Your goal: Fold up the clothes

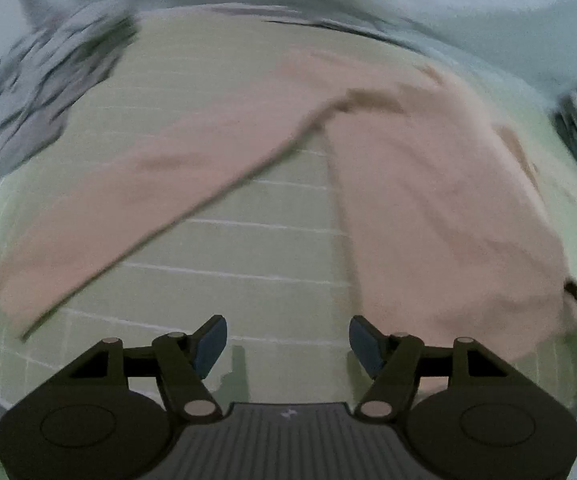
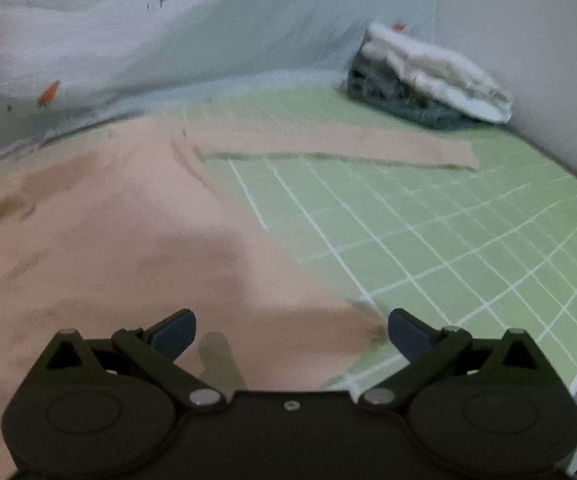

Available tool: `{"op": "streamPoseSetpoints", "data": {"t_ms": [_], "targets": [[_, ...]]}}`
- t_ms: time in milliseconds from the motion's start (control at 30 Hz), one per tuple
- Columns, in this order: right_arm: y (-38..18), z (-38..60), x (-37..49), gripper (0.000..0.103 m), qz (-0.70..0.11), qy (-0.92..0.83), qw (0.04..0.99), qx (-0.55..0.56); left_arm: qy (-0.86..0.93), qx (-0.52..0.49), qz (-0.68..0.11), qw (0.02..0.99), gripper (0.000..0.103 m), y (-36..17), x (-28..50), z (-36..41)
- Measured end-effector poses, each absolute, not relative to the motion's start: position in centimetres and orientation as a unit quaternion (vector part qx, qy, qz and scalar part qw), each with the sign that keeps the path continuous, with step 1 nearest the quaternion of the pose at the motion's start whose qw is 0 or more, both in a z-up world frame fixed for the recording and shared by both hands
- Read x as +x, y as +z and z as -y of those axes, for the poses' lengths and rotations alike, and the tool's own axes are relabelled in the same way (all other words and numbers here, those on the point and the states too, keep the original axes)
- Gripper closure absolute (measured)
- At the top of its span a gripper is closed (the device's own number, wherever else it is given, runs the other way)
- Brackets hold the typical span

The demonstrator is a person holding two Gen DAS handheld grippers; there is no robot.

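While the pink garment [image 1: 428,200] lies flat, both grippers gape, holding nothing

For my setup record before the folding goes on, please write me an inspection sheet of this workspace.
Surface: green mat with white grid, blurred.
Job's things: pink long-sleeved garment spread flat on the mat, sleeves stretched out to the sides.
Clutter: grey crumpled clothes at one corner; white and dark pile at another.
Grippers: left claw open, empty; right claw open, empty, above the garment.
Cables: nothing seen.
Surroundings: pale sheet backdrop with orange marks.
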State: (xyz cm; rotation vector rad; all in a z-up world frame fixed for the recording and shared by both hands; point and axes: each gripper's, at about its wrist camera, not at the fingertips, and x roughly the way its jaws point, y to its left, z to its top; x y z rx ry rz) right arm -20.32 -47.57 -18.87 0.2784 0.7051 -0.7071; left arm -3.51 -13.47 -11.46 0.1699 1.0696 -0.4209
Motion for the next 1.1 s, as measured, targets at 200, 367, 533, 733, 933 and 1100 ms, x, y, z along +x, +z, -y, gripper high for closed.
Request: {"op": "streamPoseSetpoints", "data": {"t_ms": [200, 367, 533, 733, 933, 1100], "targets": [[-19.0, 49.9, -21.0, 0.019, -0.376, -0.263, 0.88, 0.122, -0.194, 0.092, -0.508, 0.834, 0.034, -11.4, -5.7, 16.9], [-18.1, 50.1, -21.6, 0.091, -0.386, -0.176, 0.899, 0.113, -0.178, 0.098, -0.516, 0.832, 0.034, -11.5, -6.3, 18.4], [-17.8, 50.3, -23.3, 0.096, -0.402, -0.133, 0.897, 0.125, -0.164, 0.091, -0.516, 0.836, 0.034, -10.9, -5.8, 19.1], [-17.1, 51.2, -24.8, 0.091, -0.424, -0.118, 0.885, 0.156, -0.145, 0.086, -0.511, 0.843, 0.034, -10.3, -3.5, 19.6], [-15.1, 52.4, -22.9, 0.035, -0.401, -0.15, 0.894, 0.13, -0.143, 0.097, -0.494, 0.852, 0.034, -9.3, -0.2, 20.7], [-14.6, 54.3, -19.3, 0.0, -0.368, -0.151, 0.909, 0.128, -0.14, 0.104, -0.479, 0.86, 0.034, -8.7, 3.5, 21.6]]}}
